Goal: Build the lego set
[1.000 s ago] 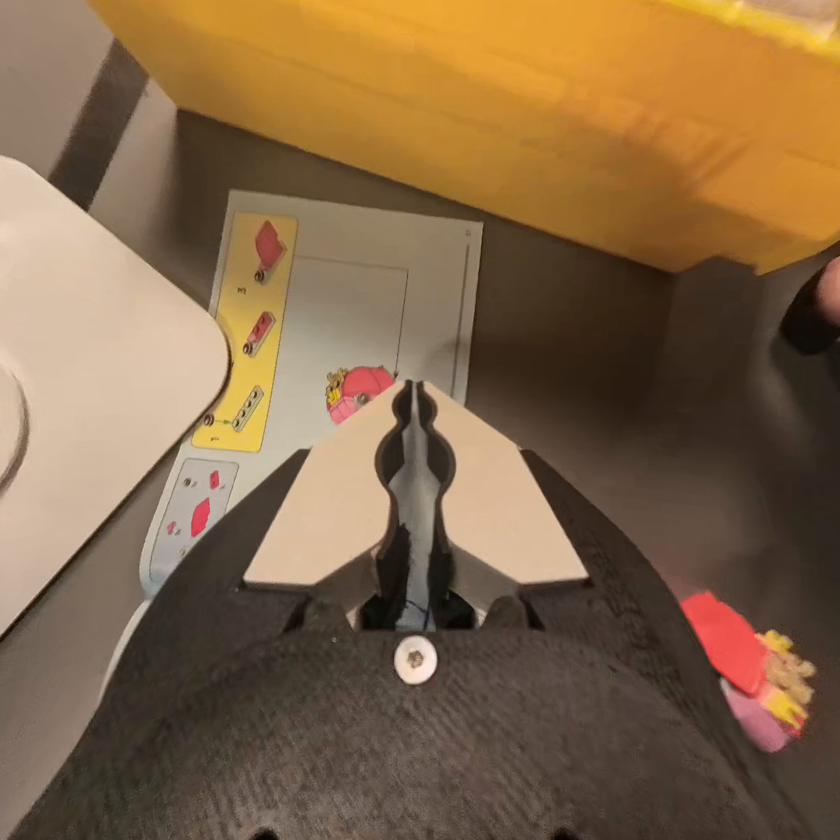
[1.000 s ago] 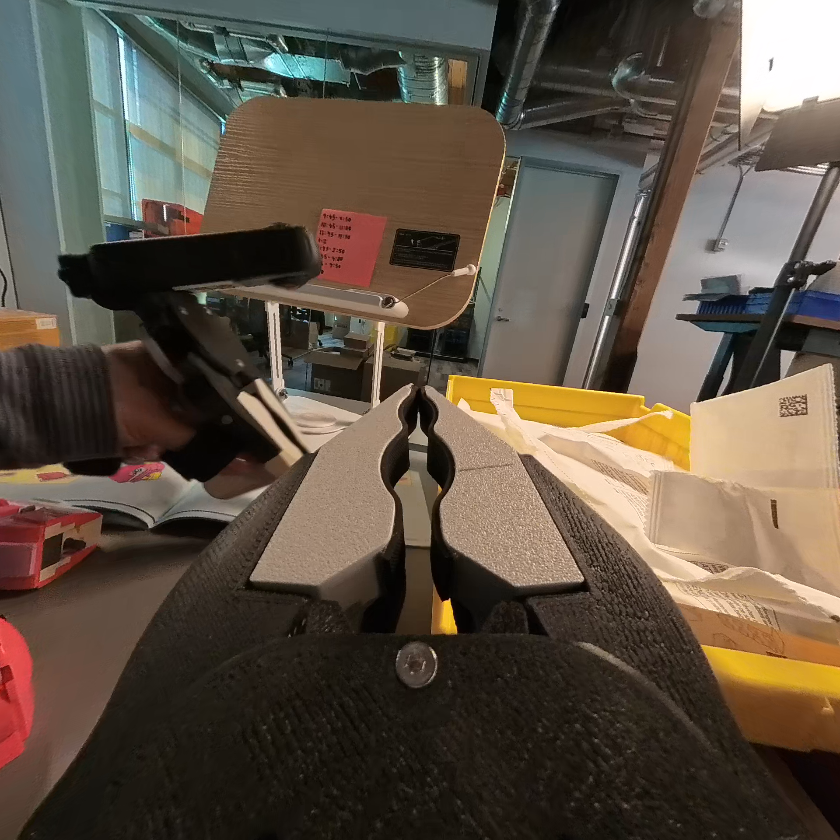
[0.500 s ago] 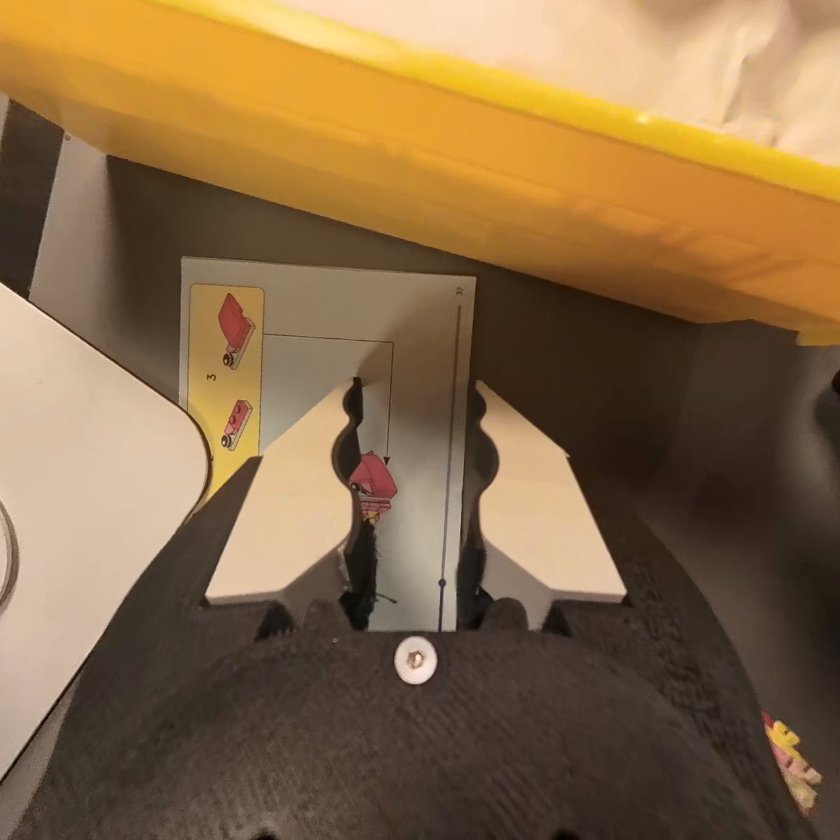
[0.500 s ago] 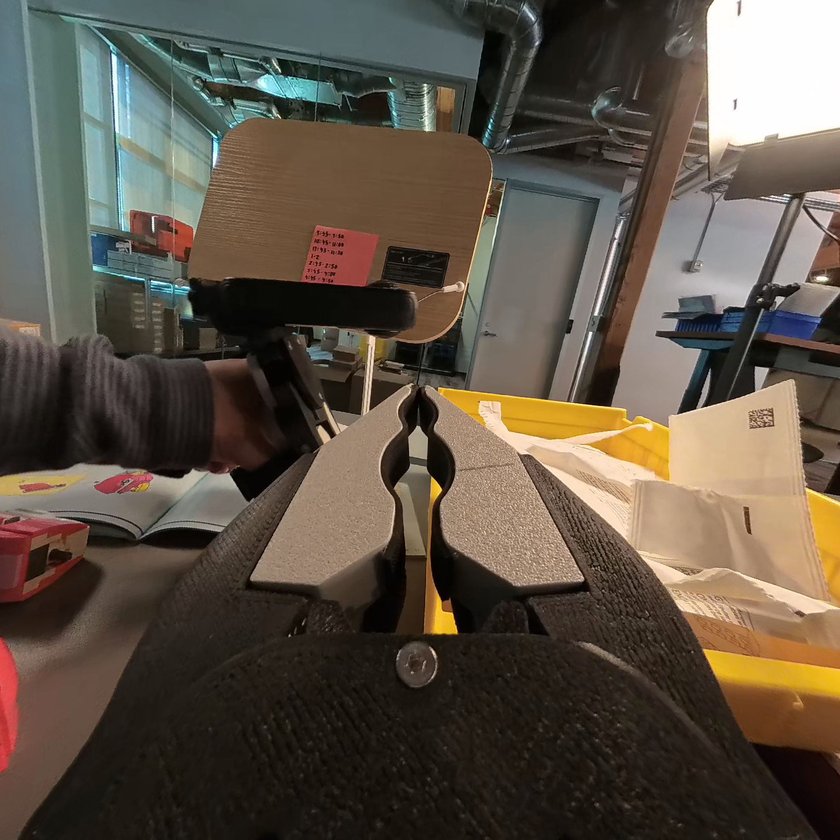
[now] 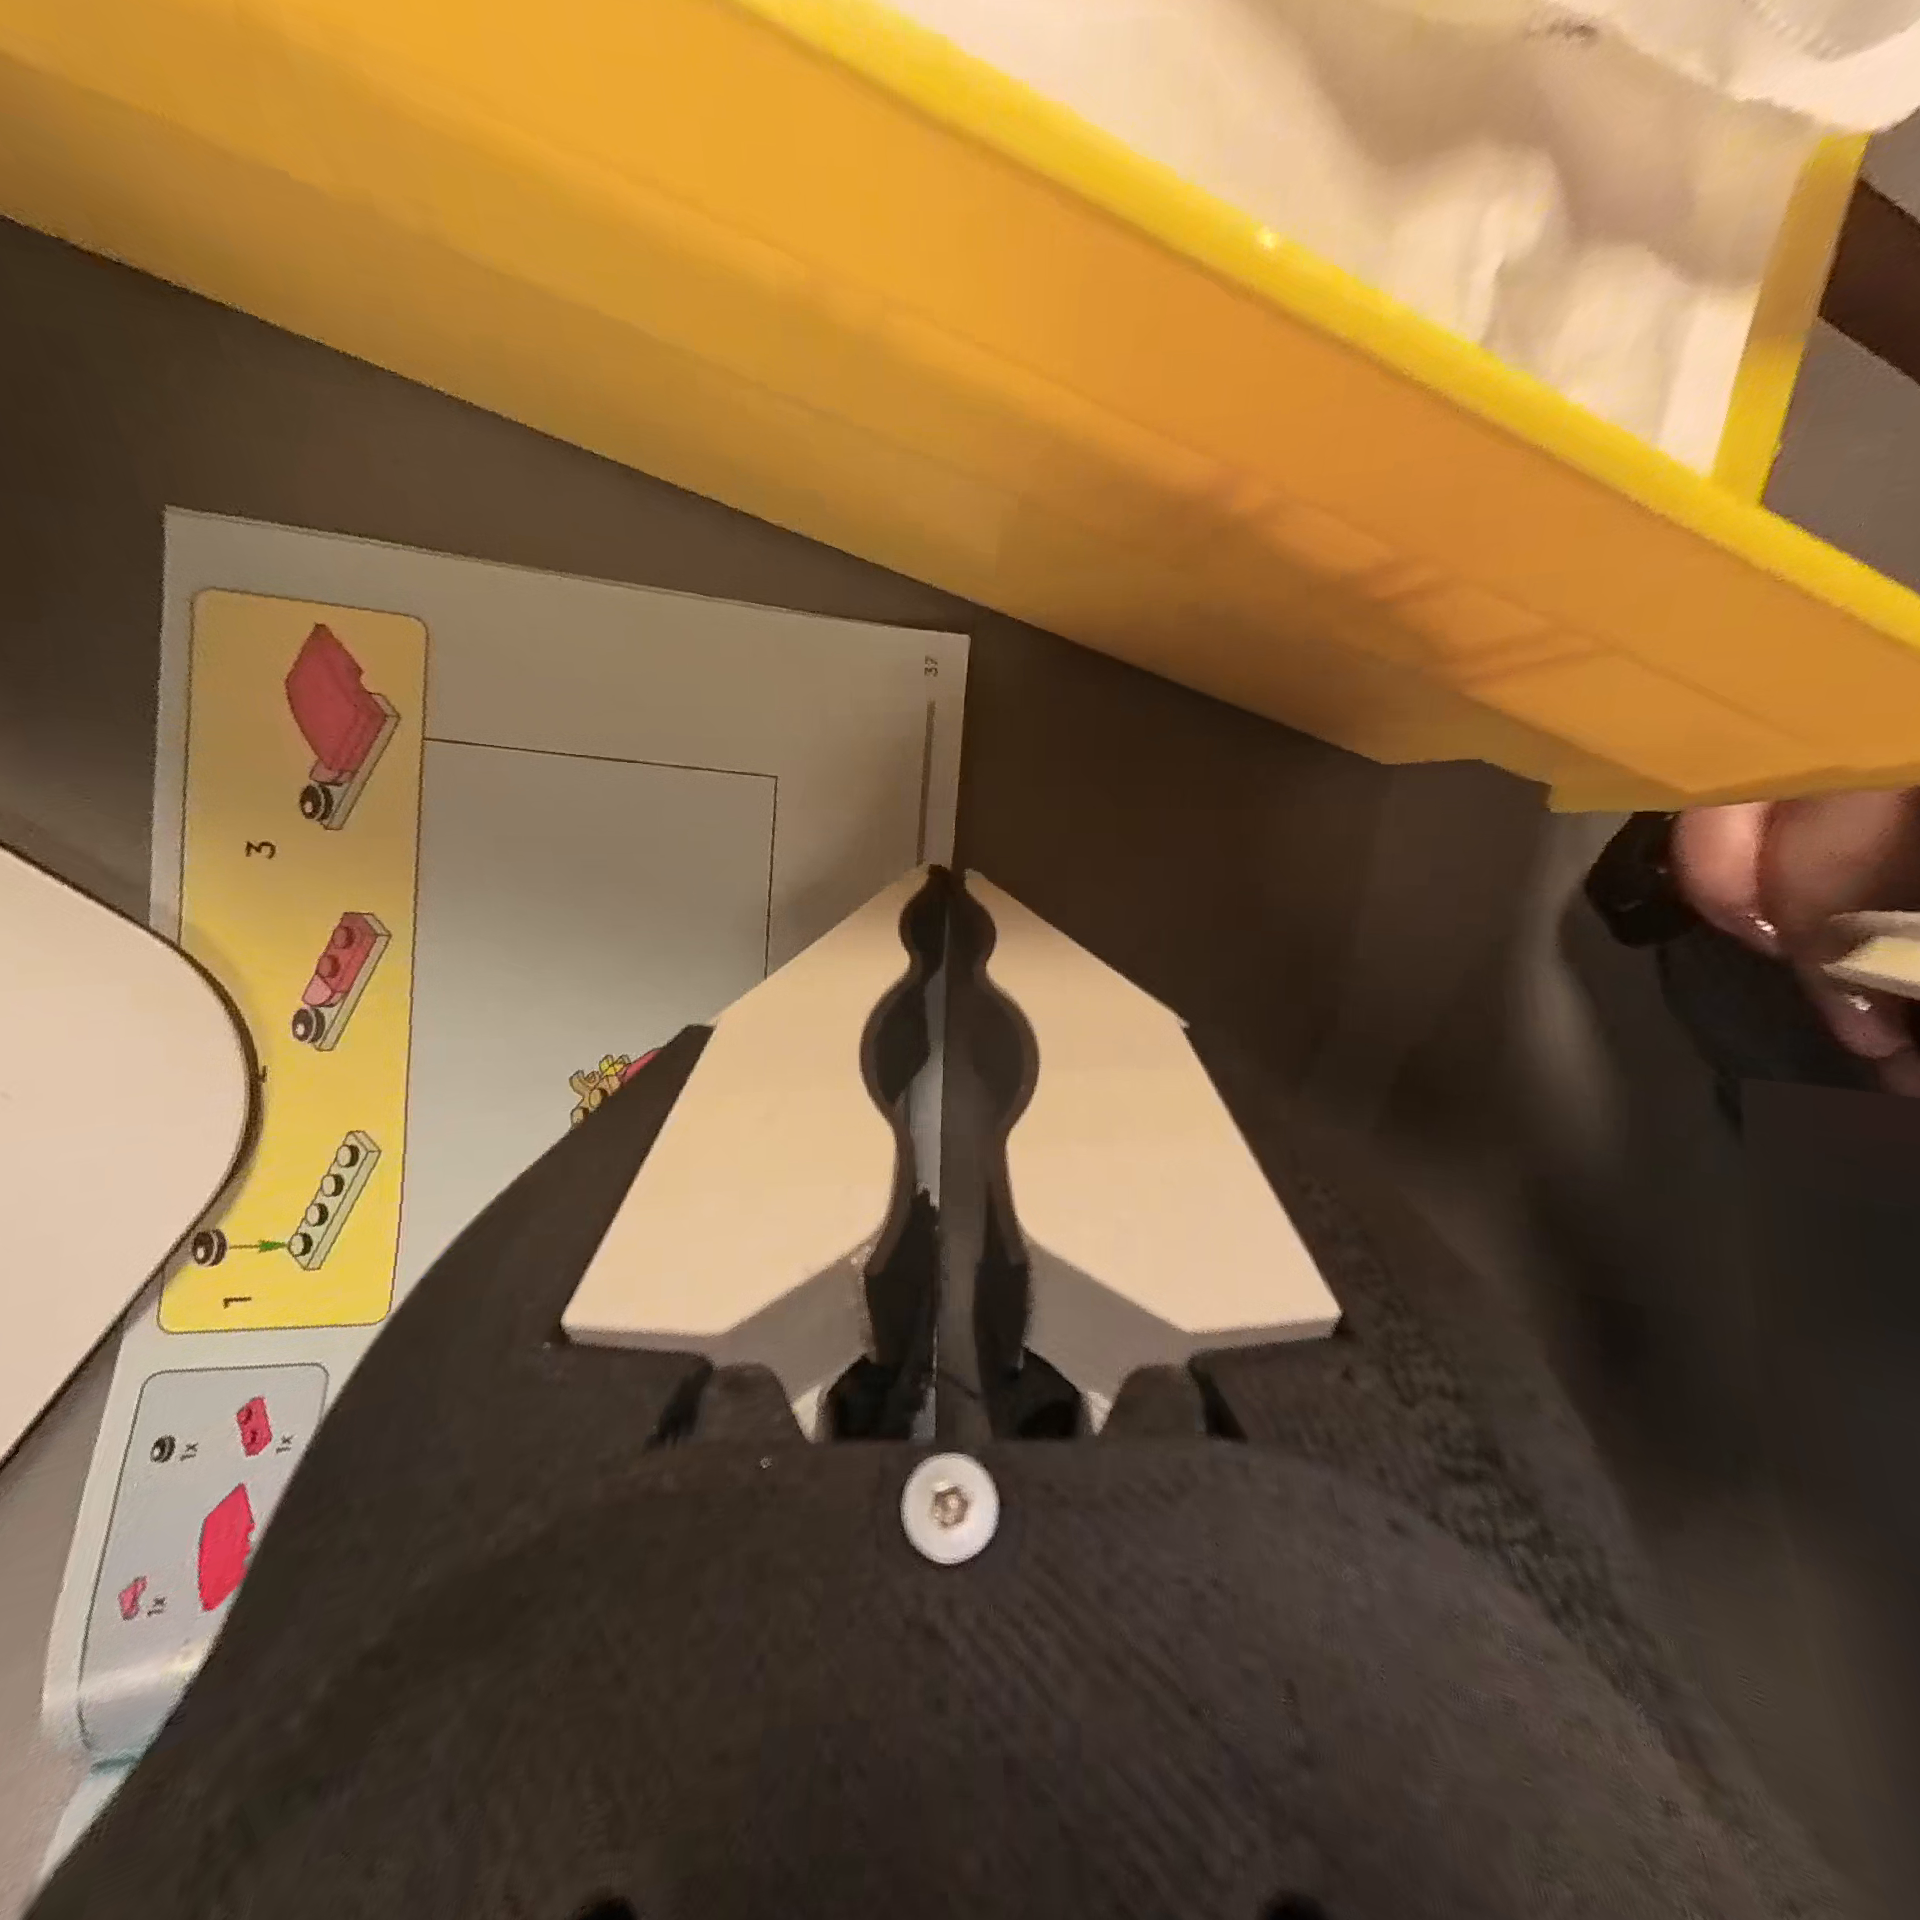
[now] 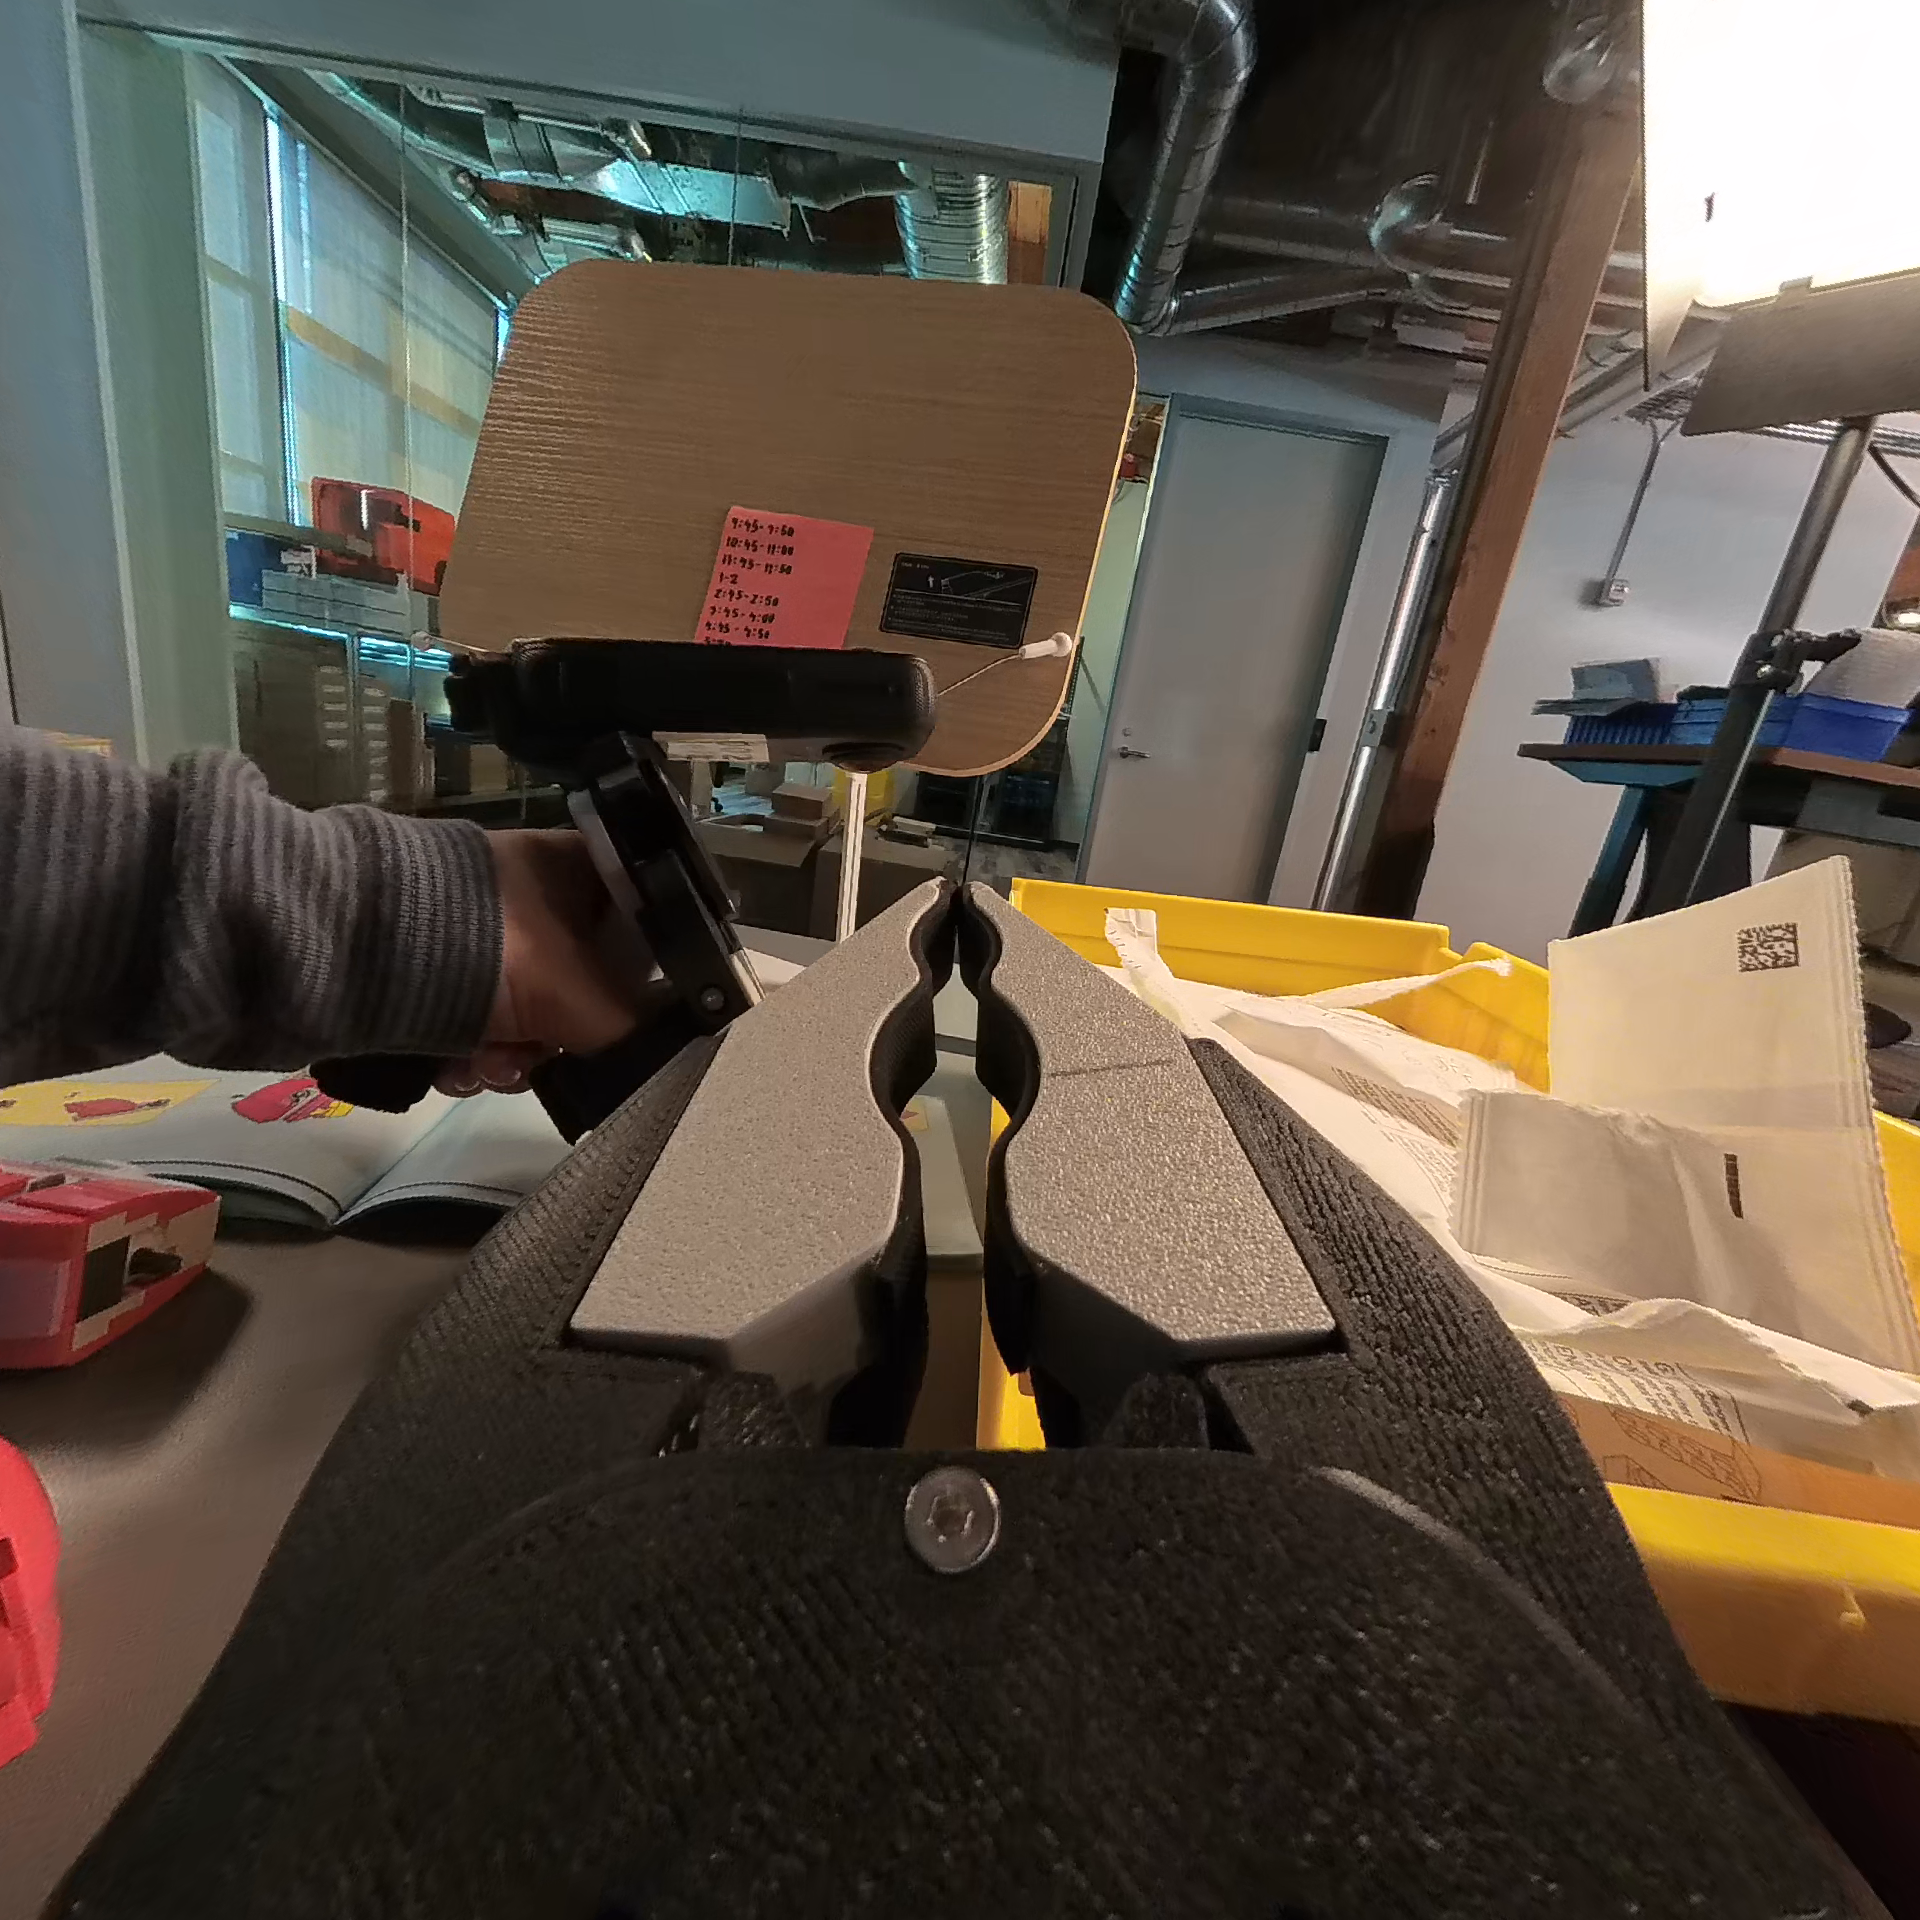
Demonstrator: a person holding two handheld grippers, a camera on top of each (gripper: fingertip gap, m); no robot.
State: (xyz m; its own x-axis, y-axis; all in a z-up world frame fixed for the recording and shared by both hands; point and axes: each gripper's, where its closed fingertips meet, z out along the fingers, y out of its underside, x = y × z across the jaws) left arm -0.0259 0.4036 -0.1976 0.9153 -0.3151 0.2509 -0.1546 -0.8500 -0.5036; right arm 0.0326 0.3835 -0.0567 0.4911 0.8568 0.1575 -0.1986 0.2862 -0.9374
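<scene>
Left gripper (image 5: 943,878): jaws closed, tips right on the right-hand edge of the open booklet (image 5: 582,831) page, pointing down at the table (image 5: 1247,831). Can't tell if it's actually nipping the page or just sitting over it. Yellow bin (image 5: 935,343) just ahead of it, white board (image 5: 94,1091) to its left.

Right gripper (image 6: 954,891): jaws closed, nothing visible between them, held up off the table. Bin of paper bags (image 6: 1662,1195) ahead-right, red box (image 6: 94,1268) off to its left.

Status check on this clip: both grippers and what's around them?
Left gripper shut, fingers over the edge of the open picture-instruction booklet. Right gripper shut, empty. Yellow plastic bin of white paper bags close ahead.
</scene>
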